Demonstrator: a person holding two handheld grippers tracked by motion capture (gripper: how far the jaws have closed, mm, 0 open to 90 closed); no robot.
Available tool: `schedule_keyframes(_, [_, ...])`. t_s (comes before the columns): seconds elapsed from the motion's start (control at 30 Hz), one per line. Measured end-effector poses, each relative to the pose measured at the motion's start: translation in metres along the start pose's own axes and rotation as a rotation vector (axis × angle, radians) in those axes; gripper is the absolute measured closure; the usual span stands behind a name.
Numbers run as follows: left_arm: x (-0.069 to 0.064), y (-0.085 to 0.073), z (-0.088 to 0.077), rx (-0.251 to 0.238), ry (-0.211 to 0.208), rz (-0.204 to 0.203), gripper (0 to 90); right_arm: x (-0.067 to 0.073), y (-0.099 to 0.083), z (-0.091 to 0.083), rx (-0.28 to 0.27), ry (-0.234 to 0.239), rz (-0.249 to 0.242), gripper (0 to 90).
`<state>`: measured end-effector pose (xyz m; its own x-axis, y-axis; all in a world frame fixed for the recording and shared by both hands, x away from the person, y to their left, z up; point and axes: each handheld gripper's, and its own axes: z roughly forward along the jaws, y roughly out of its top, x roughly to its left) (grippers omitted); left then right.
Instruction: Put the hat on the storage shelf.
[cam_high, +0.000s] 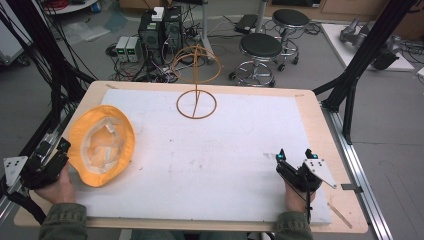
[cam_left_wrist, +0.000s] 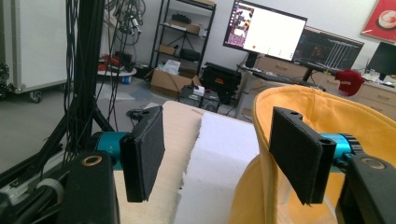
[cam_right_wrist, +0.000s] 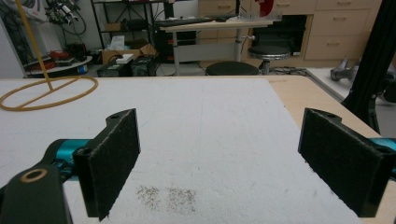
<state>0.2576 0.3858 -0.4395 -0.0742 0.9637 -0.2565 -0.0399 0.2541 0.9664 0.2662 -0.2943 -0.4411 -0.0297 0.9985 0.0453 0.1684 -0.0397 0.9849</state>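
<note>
A yellow bucket hat (cam_high: 101, 145) lies upside down at the left of the white foam sheet (cam_high: 215, 150), with its pale lining facing up. My left gripper (cam_high: 62, 151) is at the hat's left edge. In the left gripper view the jaws of this gripper (cam_left_wrist: 218, 123) stand wide apart, and the hat's brim (cam_left_wrist: 261, 135) rises between them, clear of the left pad (cam_left_wrist: 144, 154). The right pad (cam_left_wrist: 299, 158) sits over the inside of the hat. My right gripper (cam_high: 295, 154) rests near the table's front right. It (cam_right_wrist: 219, 130) is open with only foam between its pads.
A gold wire stand (cam_high: 196, 80) with a ring base (cam_high: 196, 104) rises at the back middle of the sheet; the base ring (cam_right_wrist: 46, 93) shows far left in the right gripper view. Black frame posts (cam_high: 357, 65) flank the table. Stools and computers stand behind it.
</note>
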Motion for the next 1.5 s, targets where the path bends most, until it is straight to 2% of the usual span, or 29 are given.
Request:
schedule_keyframes(0.37, [0.001, 0.0, -0.001, -0.006, -0.001, -0.017, 36.0, 0.001, 0.0, -0.001, -0.004, -0.004, 0.0, 11.7])
schedule_keyframes(0.67, [0.0, 0.0, 0.0, 0.001, -0.007, -0.012, 35.9, -0.001, 0.0, 0.0, 0.002, -0.005, 0.002, 11.7])
schedule_keyframes(0.87, [-0.002, 0.001, 0.0, -0.001, -0.022, -0.028, 36.0, -0.001, 0.0, -0.001, -0.008, 0.002, 0.013, 11.7])
schedule_keyframes(1.07, [-0.004, 0.001, 0.0, -0.001, -0.036, -0.024, 35.8, -0.001, 0.0, -0.001, -0.007, 0.002, 0.02, 11.7])
schedule_keyframes(1.43, [-0.01, 0.001, 0.002, 0.013, -0.068, 0.01, 35.6, -0.001, -0.001, 0.0, 0.003, 0.005, 0.012, 11.7])
schedule_keyframes(1.5, [-0.011, 0.0, 0.004, 0.028, -0.077, 0.019, 35.5, -0.001, -0.001, 0.001, 0.005, 0.006, 0.014, 11.7])
